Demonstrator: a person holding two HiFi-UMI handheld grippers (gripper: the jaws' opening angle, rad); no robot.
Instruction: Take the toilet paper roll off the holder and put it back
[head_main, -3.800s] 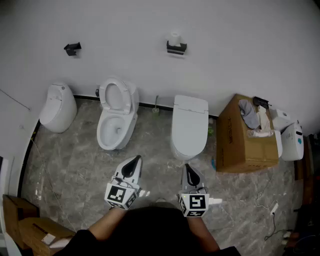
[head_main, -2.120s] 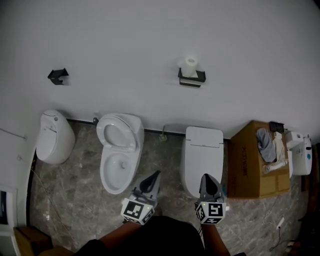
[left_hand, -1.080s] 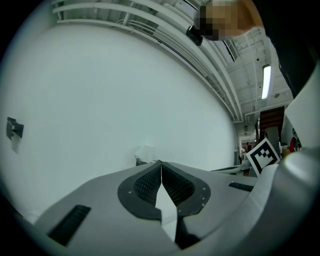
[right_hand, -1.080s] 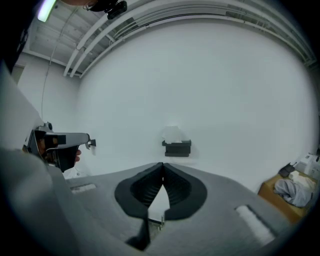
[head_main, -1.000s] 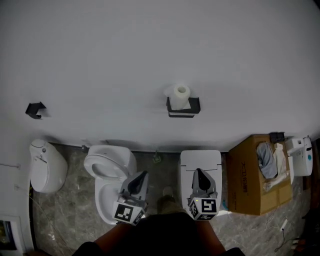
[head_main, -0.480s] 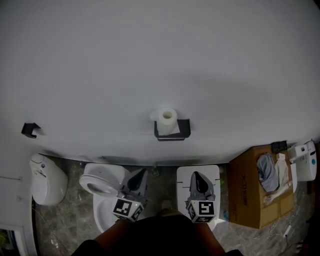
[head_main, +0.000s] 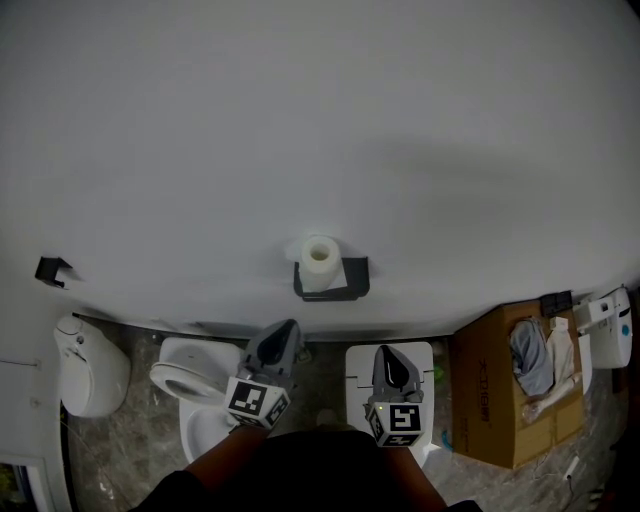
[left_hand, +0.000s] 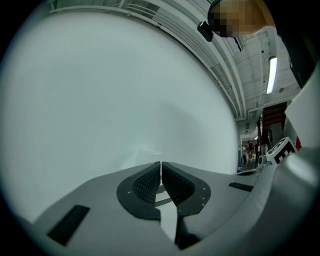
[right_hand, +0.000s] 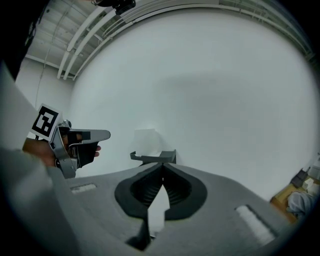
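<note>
The left claw (left_hand: 161, 164) and right claw (right_hand: 162, 165) are closed, holding nothing. The roll (head_main: 320, 262) stands on the holder (head_main: 352, 282), far up the wall (left_hand: 100, 100). The right gripper view shows it; the left shows only wall. The box (head_main: 490, 395) print is too small to read.

A small black holder (head_main: 331, 283) is fixed to the white wall at the centre of the frame. A white toilet paper roll (head_main: 320, 262) stands upright on its left part.

Below, along the bottom of the frame, the grey marbled floor (head_main: 112, 452) meets the wall. From left to right it carries a rounded white fixture (head_main: 90, 365), a toilet with its seat down and lid raised (head_main: 188, 372), a second toilet with its lid closed (head_main: 356, 364), and an open cardboard box (head_main: 485, 400) with cloth inside, at the lower right.
</note>
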